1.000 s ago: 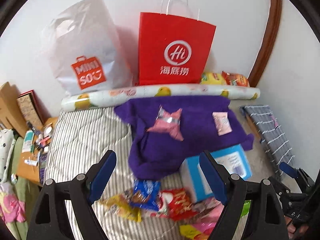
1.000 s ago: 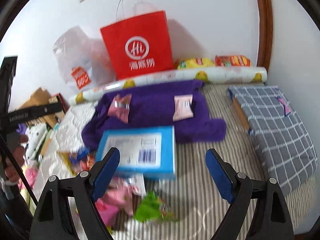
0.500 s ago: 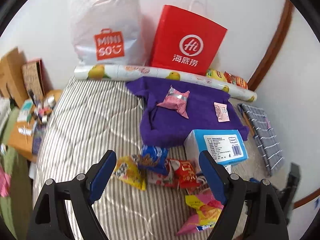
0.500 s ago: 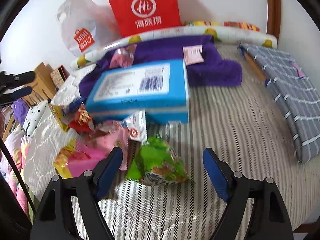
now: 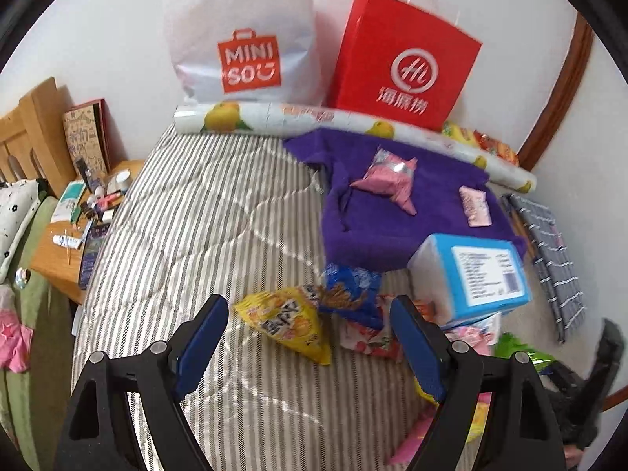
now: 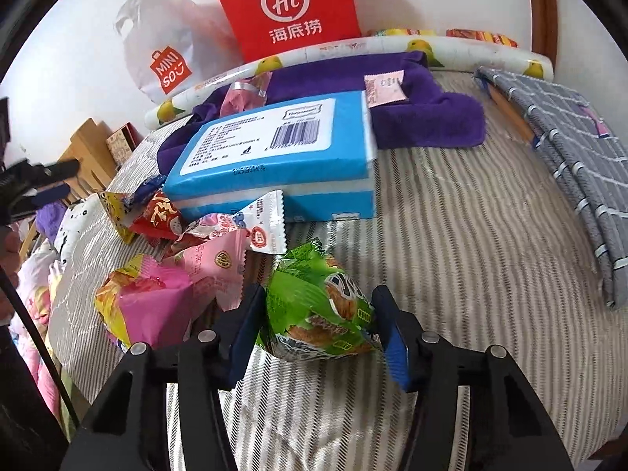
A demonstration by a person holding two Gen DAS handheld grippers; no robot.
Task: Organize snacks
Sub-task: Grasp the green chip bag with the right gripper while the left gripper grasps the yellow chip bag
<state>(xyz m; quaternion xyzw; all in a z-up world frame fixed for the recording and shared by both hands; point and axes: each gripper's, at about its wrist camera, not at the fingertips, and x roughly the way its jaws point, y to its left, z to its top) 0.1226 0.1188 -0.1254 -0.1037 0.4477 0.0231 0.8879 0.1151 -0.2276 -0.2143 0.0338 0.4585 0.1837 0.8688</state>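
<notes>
Several snack packets lie in a pile on the striped bed. My right gripper (image 6: 318, 306) has its jaws around a green snack packet (image 6: 318, 310), both pads touching its sides, the packet resting on the bed. Beside it lie a pink packet (image 6: 157, 302), a white packet (image 6: 263, 219) and a red packet (image 6: 157, 216). My left gripper (image 5: 310, 314) is open and empty above a yellow packet (image 5: 286, 322) and a blue packet (image 5: 349, 290). A blue box (image 5: 475, 274) sits behind the pile; it also shows in the right wrist view (image 6: 274, 157).
A purple towel (image 5: 396, 216) holds a pink pouch (image 5: 388, 180) and a small pink sachet (image 5: 475, 206). A red paper bag (image 5: 404, 78), a white Miniso bag (image 5: 243, 39) and a fruit-print roll (image 5: 314, 117) stand by the wall. A grey checked cloth (image 6: 569, 157) lies right. A cluttered bedside table (image 5: 74, 227) is left.
My right gripper has moved down and forward onto the green packet and narrowed around it. My left gripper has moved closer to the yellow and blue packets.
</notes>
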